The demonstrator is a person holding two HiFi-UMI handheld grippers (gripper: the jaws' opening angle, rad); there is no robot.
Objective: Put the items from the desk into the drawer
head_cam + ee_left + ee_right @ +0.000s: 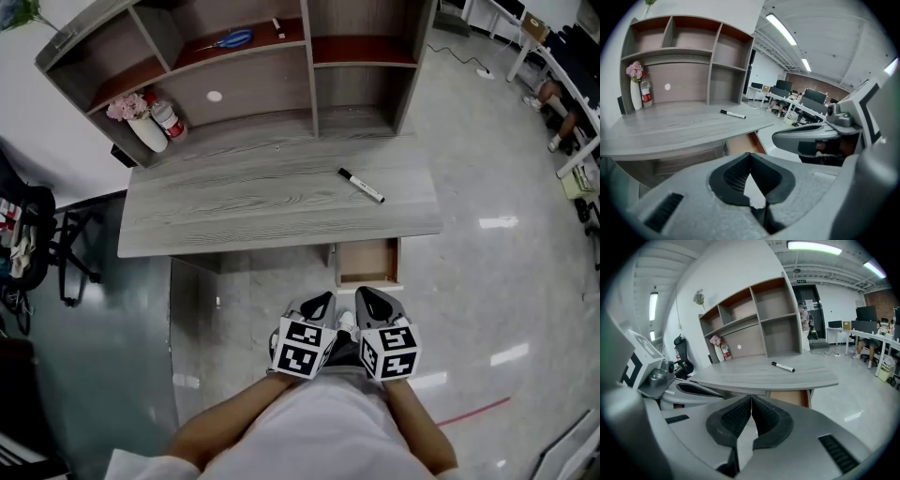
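Observation:
A black-and-white marker (361, 186) lies on the right part of the grey wooden desk (234, 211); it also shows as the marker (733, 114) and the marker (783, 367). Under the desk's right end the drawer (367, 262) stands pulled out, its brown inside showing nothing. Both grippers are held close to the person's body, well short of the desk. My left gripper (323, 302) is shut with nothing in it, its tips touching (750, 155). My right gripper (367, 295) is shut and empty too (751, 398).
A hutch with open shelves (234, 66) stands at the desk's back. Blue scissors (228, 40) lie on a shelf. A white vase with pink flowers (141, 122) and a bottle (169, 120) stand at the back left. A black chair (37, 244) is left of the desk.

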